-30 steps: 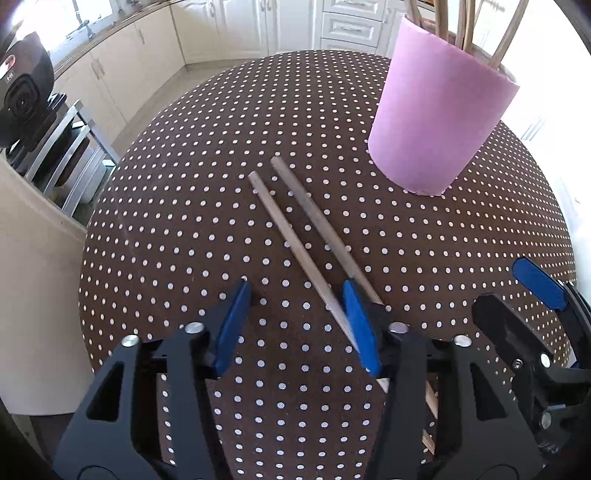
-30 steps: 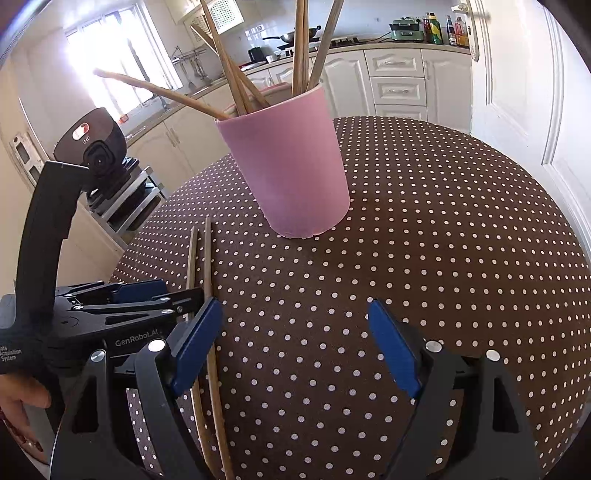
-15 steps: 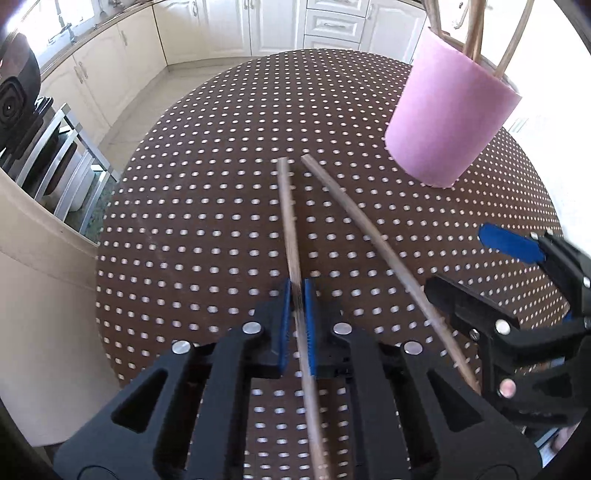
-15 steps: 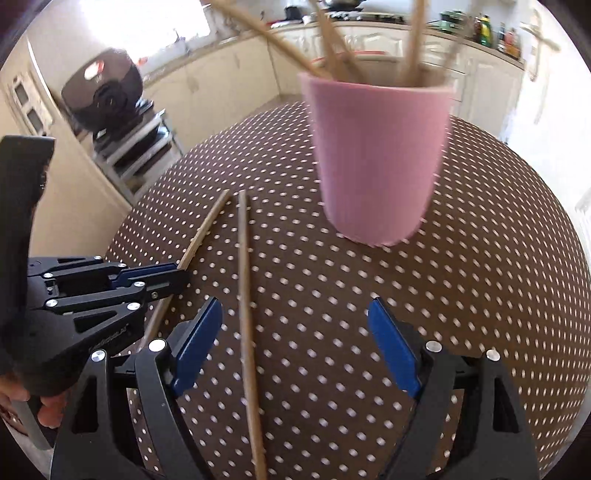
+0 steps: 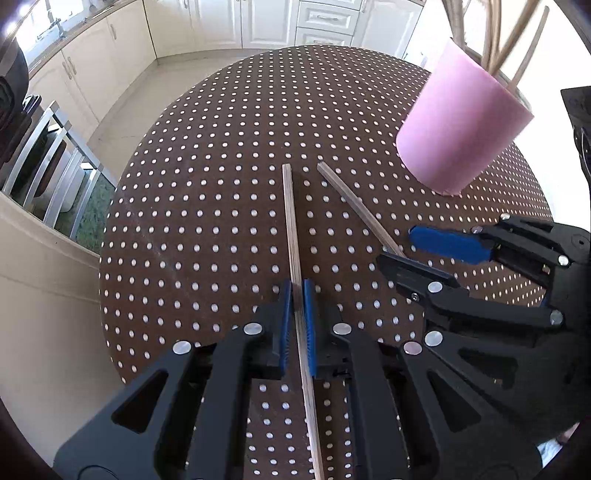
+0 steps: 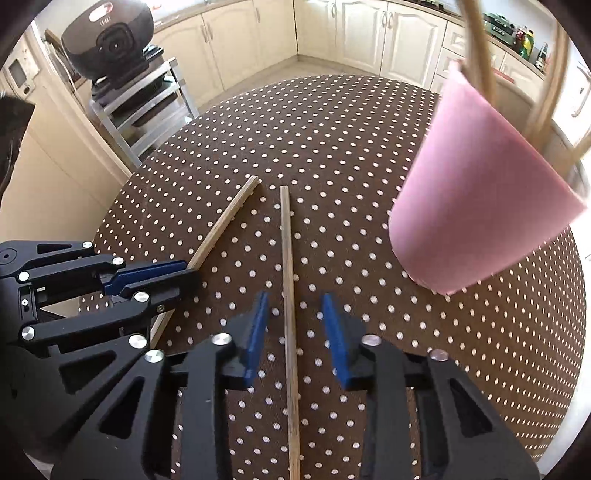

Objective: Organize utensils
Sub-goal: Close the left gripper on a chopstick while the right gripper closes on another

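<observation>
My left gripper [image 5: 298, 325] was clamped on one wooden chopstick [image 5: 292, 229], blue pads [image 5: 284, 328] pressed against both sides of it partway along its length, far tip pointing out over the table. From the right wrist view the same left gripper [image 6: 155, 280] showed at the left edge, with that chopstick [image 6: 225, 219] running diagonally out of its closed tips. My right gripper [image 6: 295, 332] was spread, blue pads [image 6: 256, 332] standing apart on either side of the second chopstick [image 6: 286, 266] without touching it; that stick ran straight between them. I couldn't tell whether it lay flat on the cloth. In the left wrist view the right gripper [image 5: 417, 247] came in from the right, jaws apart, the second chopstick [image 5: 354, 205] disappearing under its lower finger. The far ends of the two sticks were near each other, splayed in a narrow V. Beyond them to the right stood the pink utensil cup [image 6: 480, 206], well apart from both sticks, with several wooden sticks [image 6: 476, 48] poking out of its top. Everything sat on a round table with a brown white-dotted tablecloth [image 5: 229, 155]. Past the table edge: cream kitchen cabinets [image 6: 369, 33], a metal rack [image 6: 147, 99] with a dark round appliance [image 6: 107, 37] on top.
</observation>
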